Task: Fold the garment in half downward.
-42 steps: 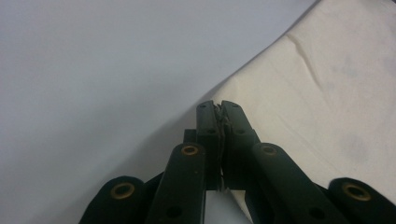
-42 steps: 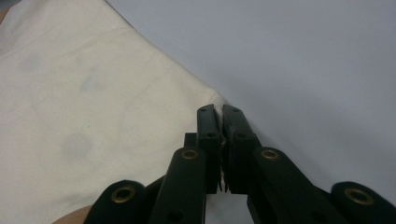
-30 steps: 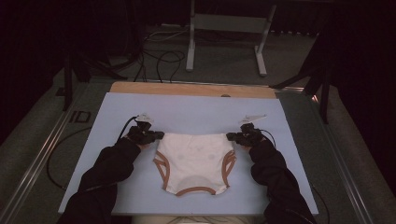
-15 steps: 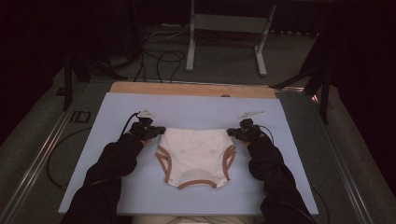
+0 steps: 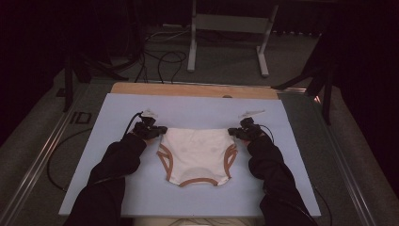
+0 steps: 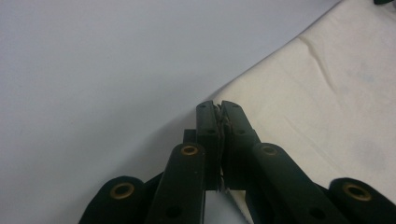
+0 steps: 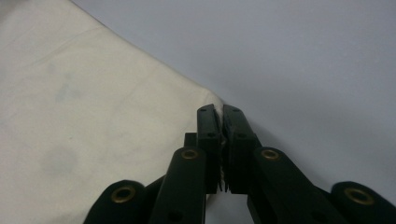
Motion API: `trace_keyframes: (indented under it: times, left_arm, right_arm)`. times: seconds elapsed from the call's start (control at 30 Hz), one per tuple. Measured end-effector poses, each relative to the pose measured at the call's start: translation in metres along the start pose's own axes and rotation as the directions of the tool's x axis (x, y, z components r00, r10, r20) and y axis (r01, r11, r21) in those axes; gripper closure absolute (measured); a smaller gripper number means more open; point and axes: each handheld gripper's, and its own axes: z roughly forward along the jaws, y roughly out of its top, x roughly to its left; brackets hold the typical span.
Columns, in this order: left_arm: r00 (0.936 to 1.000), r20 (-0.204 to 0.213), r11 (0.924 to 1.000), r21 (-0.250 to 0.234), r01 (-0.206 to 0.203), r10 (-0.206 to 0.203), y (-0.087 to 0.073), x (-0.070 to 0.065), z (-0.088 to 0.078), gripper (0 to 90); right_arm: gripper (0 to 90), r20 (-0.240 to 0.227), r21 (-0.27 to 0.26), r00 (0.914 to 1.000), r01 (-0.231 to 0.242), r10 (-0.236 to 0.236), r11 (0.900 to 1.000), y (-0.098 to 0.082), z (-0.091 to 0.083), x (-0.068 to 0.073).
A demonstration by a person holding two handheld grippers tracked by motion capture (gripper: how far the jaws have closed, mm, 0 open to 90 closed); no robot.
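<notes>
Cream underpants (image 5: 197,150) with tan trim lie flat on the light blue mat (image 5: 197,110), waistband toward the far side. My left gripper (image 5: 162,131) is shut on the left waistband corner. My right gripper (image 5: 231,133) is shut on the right waistband corner. In the left gripper view the jaws of the left gripper (image 6: 219,106) are closed with a sliver of cream fabric (image 6: 327,93) pinched between them. In the right gripper view the right gripper (image 7: 218,109) pinches the corner of the cloth (image 7: 93,116) the same way. Dark sleeves cover both forearms.
A wooden board edge (image 5: 193,89) runs along the mat's far side. Beyond it a metal stand (image 5: 226,37) and loose cables (image 5: 160,56) sit on the dark floor. A metal rail (image 5: 37,160) borders the table's left side.
Both grippers have shifted slightly toward the far side of the mat, and the underpants have slid a little that way with them. Both grips are unchanged.
</notes>
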Motion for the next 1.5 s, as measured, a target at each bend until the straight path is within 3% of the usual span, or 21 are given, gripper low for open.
trace_keyframes:
  times: [0.67,0.93,1.03,1.17,1.5]
  left_arm:
    - [0.9996,-0.025,0.9996,0.024,0.015,-0.015,0.001,0.002,0.009,87.5]
    - [0.9988,-0.046,0.9997,0.014,0.018,-0.018,0.002,0.002,0.008,82.7]
    - [0.9987,-0.046,0.9998,0.004,0.019,-0.019,0.002,0.003,0.006,79.0]
    - [0.9979,-0.058,0.9994,-0.022,0.025,-0.026,0.004,0.001,0.000,65.5]
    - [0.9987,-0.051,0.9999,0.013,0.007,-0.006,0.009,-0.006,-0.008,36.6]
  right_arm:
    - [86.7,0.003,0.020,0.9998,-0.019,0.019,1.000,0.001,0.008,-0.005]
    - [82.6,0.017,0.021,0.9998,-0.013,0.012,1.000,0.003,0.008,-0.005]
    - [74.8,0.021,0.010,0.9997,-0.012,0.012,1.000,0.004,0.006,-0.004]
    - [60.6,0.007,0.003,0.9999,-0.011,0.011,1.000,0.009,0.002,-0.002]
    - [27.3,-0.036,-0.015,0.9992,-0.016,0.016,1.000,0.013,-0.001,0.008]
